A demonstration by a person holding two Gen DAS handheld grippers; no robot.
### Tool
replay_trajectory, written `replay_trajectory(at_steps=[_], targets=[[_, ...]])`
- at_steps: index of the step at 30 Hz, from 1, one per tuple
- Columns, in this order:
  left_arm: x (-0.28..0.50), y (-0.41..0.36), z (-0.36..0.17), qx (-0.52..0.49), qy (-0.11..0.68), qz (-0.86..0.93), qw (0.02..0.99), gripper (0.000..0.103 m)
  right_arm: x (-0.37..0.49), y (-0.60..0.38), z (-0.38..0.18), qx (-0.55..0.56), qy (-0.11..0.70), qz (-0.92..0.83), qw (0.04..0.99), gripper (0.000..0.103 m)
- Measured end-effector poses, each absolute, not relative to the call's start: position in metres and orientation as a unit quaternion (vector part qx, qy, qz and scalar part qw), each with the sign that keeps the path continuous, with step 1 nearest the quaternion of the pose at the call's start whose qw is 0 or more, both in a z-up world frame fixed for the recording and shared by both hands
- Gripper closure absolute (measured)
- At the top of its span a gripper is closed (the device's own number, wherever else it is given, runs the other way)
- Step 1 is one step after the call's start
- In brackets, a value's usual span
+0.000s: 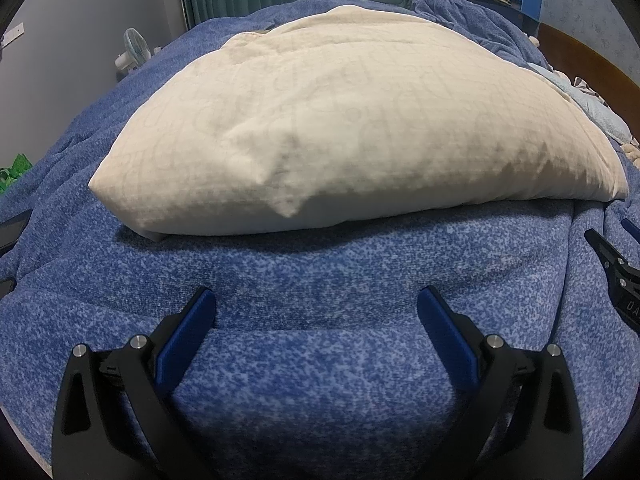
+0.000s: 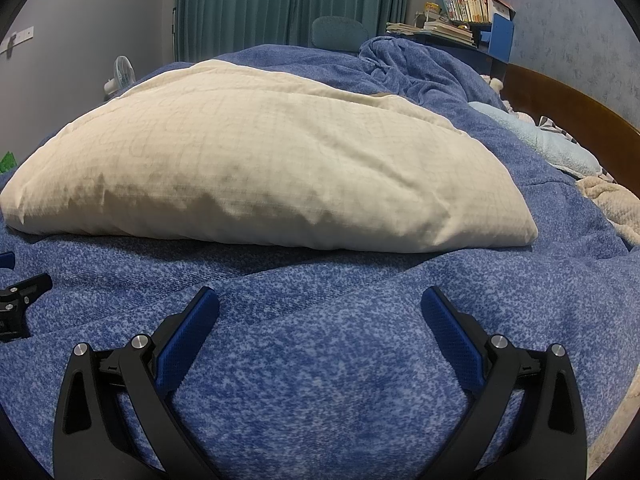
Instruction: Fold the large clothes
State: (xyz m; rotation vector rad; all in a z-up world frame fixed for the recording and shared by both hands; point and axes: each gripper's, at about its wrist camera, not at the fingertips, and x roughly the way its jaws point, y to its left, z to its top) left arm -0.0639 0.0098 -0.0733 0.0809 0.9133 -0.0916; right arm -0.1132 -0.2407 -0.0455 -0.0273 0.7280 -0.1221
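Note:
A cream garment with a faint grid print (image 1: 344, 128) lies folded into a thick, puffy rectangle on a blue speckled blanket (image 1: 320, 360) that covers the bed. The same cream garment (image 2: 256, 168) fills the middle of the right wrist view. My left gripper (image 1: 316, 300) is open just above the blanket, a short way in front of the garment's near edge, holding nothing. My right gripper (image 2: 320, 300) is also open and empty, in front of the garment's near right part. Each gripper shows at the edge of the other's view, the right one (image 1: 616, 264) and the left one (image 2: 20, 292).
A wooden headboard (image 2: 568, 108) curves along the right. Bunched blue blanket (image 2: 420, 64), a pale blue cloth (image 2: 560, 144) and a cream knit cloth (image 2: 612, 204) lie near it. Behind stand teal curtains (image 2: 288, 0), a small fan (image 2: 122, 72), a chair back (image 2: 340, 30) and a blue shelf with books (image 2: 472, 12).

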Motion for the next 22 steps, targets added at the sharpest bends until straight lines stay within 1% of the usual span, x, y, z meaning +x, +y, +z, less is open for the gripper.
replay_trajectory(at_steps=[22], targets=[[-0.0634, 0.0124, -0.0746, 0.039, 0.440, -0.044, 0.896, 0.007, -0.1127, -0.2424, -0.0466, -0.015, 0.355, -0.059, 0.933, 0.005]])
